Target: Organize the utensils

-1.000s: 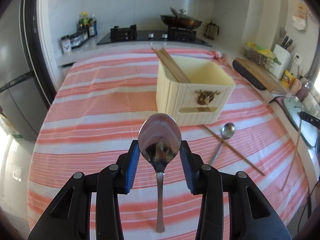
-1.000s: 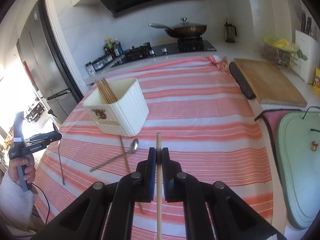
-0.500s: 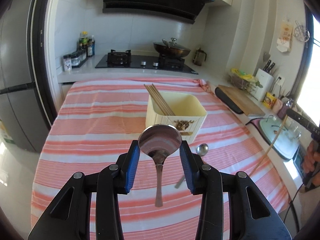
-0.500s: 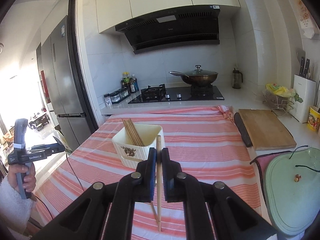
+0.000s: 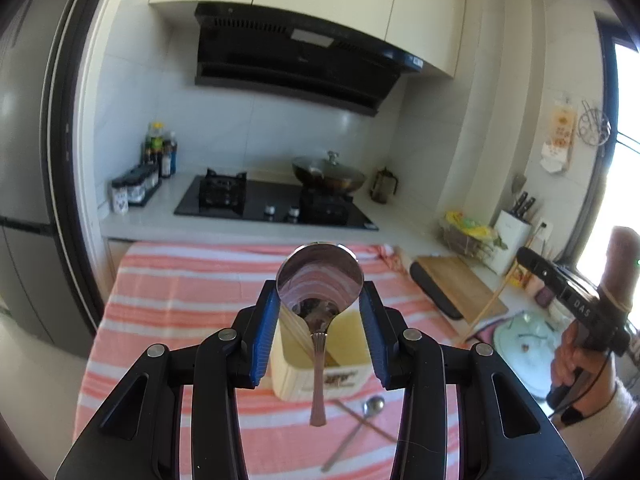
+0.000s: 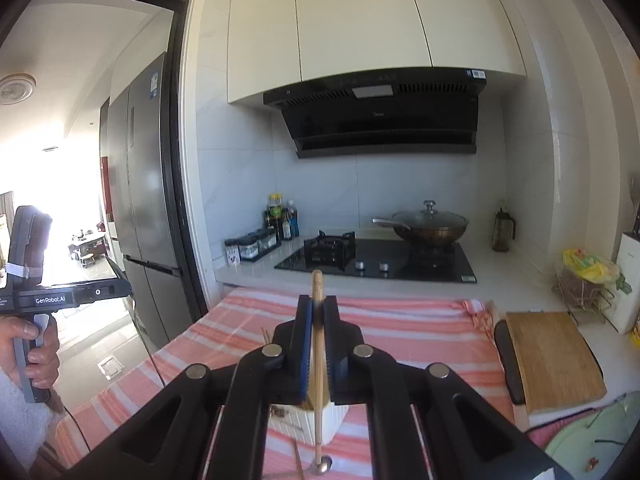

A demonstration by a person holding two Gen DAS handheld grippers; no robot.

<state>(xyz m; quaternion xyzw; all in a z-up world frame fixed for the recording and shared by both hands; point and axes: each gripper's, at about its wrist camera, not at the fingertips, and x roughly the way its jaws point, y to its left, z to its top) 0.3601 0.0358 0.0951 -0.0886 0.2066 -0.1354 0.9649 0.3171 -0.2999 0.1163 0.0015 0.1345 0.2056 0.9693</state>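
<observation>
My left gripper (image 5: 320,300) is shut on a metal spoon (image 5: 319,360), bowl up between the blue pads, handle hanging down above the cream utensil holder (image 5: 352,376). My right gripper (image 6: 318,312) is shut on a wooden chopstick (image 6: 318,360) that hangs down in front of the same holder (image 6: 332,424). The holder stands on the red-striped cloth and has several chopsticks in it. A second spoon (image 5: 372,406) and a loose chopstick (image 5: 360,420) lie crossed on the cloth in front of the holder. That spoon also shows in the right wrist view (image 6: 322,466).
A wooden cutting board (image 6: 556,356) lies at the table's right edge. A stove with a lidded wok (image 6: 430,228) and spice jars (image 6: 252,246) sit behind the table. A fridge (image 6: 148,200) stands at the left. A green tray (image 5: 528,344) lies at the right.
Both grippers have risen and tilted up with their utensils held, so the holder now sits low under the fingers and the hood and cabinets fill the views.
</observation>
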